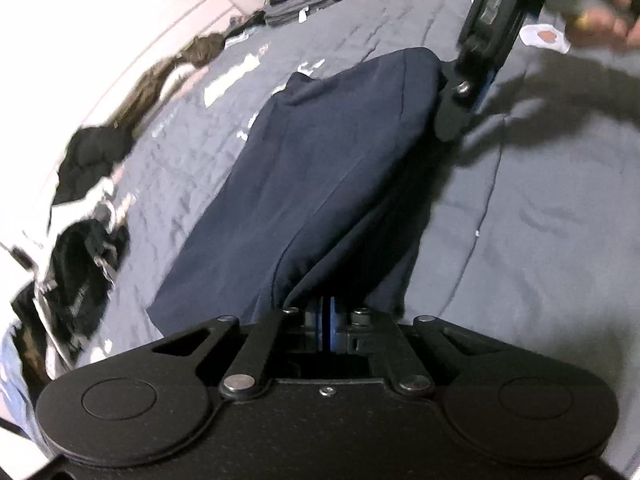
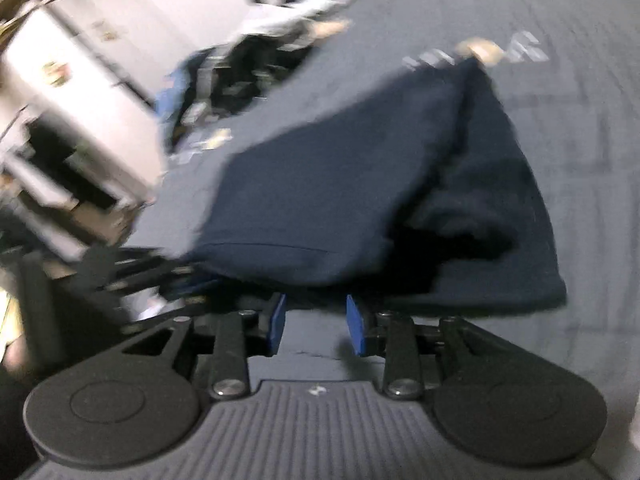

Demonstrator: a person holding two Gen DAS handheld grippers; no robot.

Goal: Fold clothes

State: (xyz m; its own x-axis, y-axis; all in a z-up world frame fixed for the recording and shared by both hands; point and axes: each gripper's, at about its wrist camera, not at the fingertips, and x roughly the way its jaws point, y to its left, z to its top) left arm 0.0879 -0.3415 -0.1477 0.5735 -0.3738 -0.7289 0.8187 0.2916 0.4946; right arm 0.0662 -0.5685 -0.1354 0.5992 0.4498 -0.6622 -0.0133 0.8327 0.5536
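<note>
From the left wrist view, we saw the left hand-held gripper (image 1: 326, 318) with its blue pads drawn together on a gathered edge of the navy garment (image 1: 320, 168); the cloth rose from that pinch and stretched away across the grey bedspread (image 1: 540, 208); at its far corner the right hand-held gripper (image 1: 456, 120) reached down beside the fabric, a person's hand (image 1: 608, 12) around its handle; whether it touched the cloth there we could not tell; dark clothes (image 1: 84, 240) lay heaped along the left edge of the bed, and more folded ones (image 1: 304, 0) sat at the far end.

From the right wrist view, blurred, we saw the right hand-held gripper (image 2: 316, 322) with its blue pads (image 2: 356, 324) standing clearly apart, bare grey bedspread (image 2: 592, 160) visible between them; the navy garment (image 2: 360, 184) lay folded over itself on the bed, its near hem just beyond the fingertips and not pinched; the left hand-held gripper (image 2: 192, 280) met the hem's left corner; white furniture (image 2: 80, 92) stood beyond the bed.
</note>
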